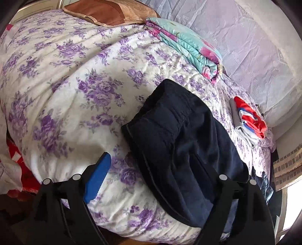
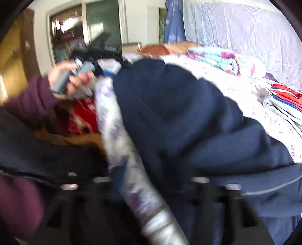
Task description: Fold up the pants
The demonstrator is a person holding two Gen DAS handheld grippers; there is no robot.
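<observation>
Left gripper (image 1: 151, 188), seen from its own wrist camera, stands wide open: the blue-padded finger (image 1: 98, 179) hangs over bare bedding, while the opposite finger is hidden behind dark cloth, so nothing is clamped between the two. Right gripper (image 2: 151, 190) appears only as a blurred black frame at the lower edge of its view; neither fingertip can be made out, and whether it is open or holding cloth cannot be told. The navy pants (image 1: 181, 143) lie in a thick, already doubled bundle on the floral quilt (image 1: 56, 84), their near end draped toward the left gripper's hidden finger and their far end pointing up the bed. In the right wrist view the same cloth fills the middle of the frame, directly ahead of that gripper, with a roll of quilt edge crossing in front. The person's left hand (image 2: 69, 79) grips the tool's grey handles at the bed's near side. The step in hand is judged to be squaring the bundle: it would go best with each gripper taking all layers at an edge together, pulling level, then pressing flat. Beyond lie a folded turquoise blanket (image 1: 188, 49), a brown pillow (image 1: 109, 13) and a red-and-white folded garment (image 1: 249, 116), well apart from the pants.
</observation>
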